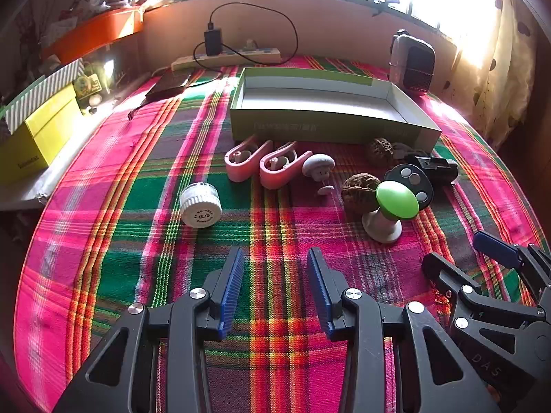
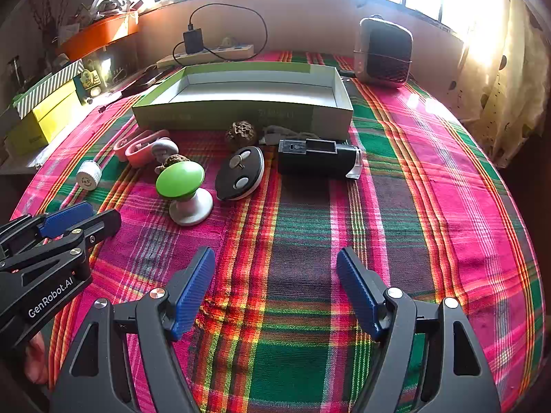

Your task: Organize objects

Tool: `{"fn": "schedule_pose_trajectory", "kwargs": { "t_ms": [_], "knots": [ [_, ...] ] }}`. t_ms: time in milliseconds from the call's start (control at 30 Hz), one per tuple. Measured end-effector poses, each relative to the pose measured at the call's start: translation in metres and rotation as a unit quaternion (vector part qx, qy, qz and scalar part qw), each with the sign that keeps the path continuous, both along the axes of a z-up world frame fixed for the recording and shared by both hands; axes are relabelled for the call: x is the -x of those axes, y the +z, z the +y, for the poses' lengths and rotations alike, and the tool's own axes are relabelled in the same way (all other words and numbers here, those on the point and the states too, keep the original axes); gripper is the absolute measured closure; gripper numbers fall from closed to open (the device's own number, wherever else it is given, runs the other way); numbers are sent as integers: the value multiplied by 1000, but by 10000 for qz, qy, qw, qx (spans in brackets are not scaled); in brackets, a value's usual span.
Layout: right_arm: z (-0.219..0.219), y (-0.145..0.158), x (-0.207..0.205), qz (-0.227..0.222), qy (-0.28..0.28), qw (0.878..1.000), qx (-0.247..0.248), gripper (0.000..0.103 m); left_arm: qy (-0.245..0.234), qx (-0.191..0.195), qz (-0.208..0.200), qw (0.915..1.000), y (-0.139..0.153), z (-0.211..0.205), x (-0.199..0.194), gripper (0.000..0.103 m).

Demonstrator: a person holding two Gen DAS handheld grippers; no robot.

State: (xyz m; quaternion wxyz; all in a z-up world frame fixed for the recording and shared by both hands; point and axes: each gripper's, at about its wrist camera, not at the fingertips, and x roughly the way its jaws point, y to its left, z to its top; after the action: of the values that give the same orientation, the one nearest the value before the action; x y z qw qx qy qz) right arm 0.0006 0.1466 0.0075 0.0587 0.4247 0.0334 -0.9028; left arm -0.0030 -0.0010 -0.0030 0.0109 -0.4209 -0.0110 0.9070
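- The right tool (image 2: 275, 289) hangs over the plaid cloth (image 2: 430, 189) with its blue pads (image 2: 193, 289) spread wide and nothing between them.
- The left tool (image 2: 74, 220) enters from the left edge, its tips near the green knob.
- A green-topped knob (image 2: 180, 179) on a white base stands just in front of a walnut (image 2: 175, 160).
- A round black remote (image 2: 241, 172) lies beside it, and a black cylinder (image 2: 318, 158) lies on its side further right.
- A second walnut (image 2: 241, 132) sits against the front wall of the open green box (image 2: 241, 117).
- Pink clips (image 2: 137, 148) and a white jar (image 2: 89, 175) lie to the left.
- A small heater (image 2: 384, 51) stands behind the box.
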Motion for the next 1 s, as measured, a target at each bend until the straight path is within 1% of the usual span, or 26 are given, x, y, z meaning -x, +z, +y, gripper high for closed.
{"fn": "schedule_pose_trajectory", "kwargs": {
  "t_ms": [1000],
  "knots": [
    [0,-2,-1,3,-2,10000,-9,30,-8,11,-3,10000,1,-1,0,67]
  ]
}}
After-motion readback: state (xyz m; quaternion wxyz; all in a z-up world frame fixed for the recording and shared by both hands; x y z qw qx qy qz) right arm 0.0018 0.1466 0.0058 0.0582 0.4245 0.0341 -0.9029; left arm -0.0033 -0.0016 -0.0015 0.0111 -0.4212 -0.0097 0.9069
